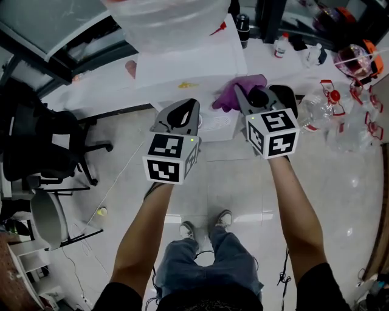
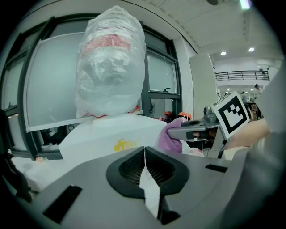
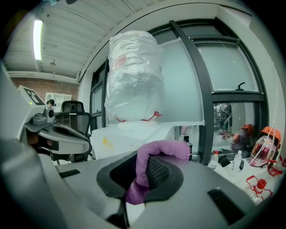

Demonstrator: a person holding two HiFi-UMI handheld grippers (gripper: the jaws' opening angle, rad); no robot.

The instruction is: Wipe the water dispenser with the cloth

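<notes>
Standing before the water dispenser (image 1: 182, 67), I looked steeply down at its white top, with the plastic-wrapped bottle (image 1: 164, 15) seated upside down at the back of it. My right hand-held gripper (image 1: 242, 92) was clenched on the purple cloth (image 1: 234, 91), and its own view showed the cloth (image 3: 163, 150) bunched between the jaws, one fold arching over the tip and a tail hanging below. The cloth lay at the front right corner of the water dispenser, at the edge of the top; I could not tell how firmly it pressed there. My left hand-held gripper (image 1: 182, 104) hovered at the front edge of the water dispenser, left of the cloth, and its own view showed the jaws of the left hand-held gripper (image 2: 144, 150) closed together with nothing held between them. A small yellow mark (image 1: 187, 85) sat on the water dispenser's top between the two tips and a little behind them. From the left side, the right hand-held gripper (image 2: 196, 129) reached in from the right of the water dispenser (image 2: 111, 134) with the cloth (image 2: 172, 134) at its tip. A black office chair (image 1: 36, 140) stood well to the left of the water dispenser. To its right, a small white bottle (image 1: 281, 45) stood on the counter (image 1: 264, 61), and clear bottles with red caps (image 1: 322, 106) lay nearer me.
</notes>
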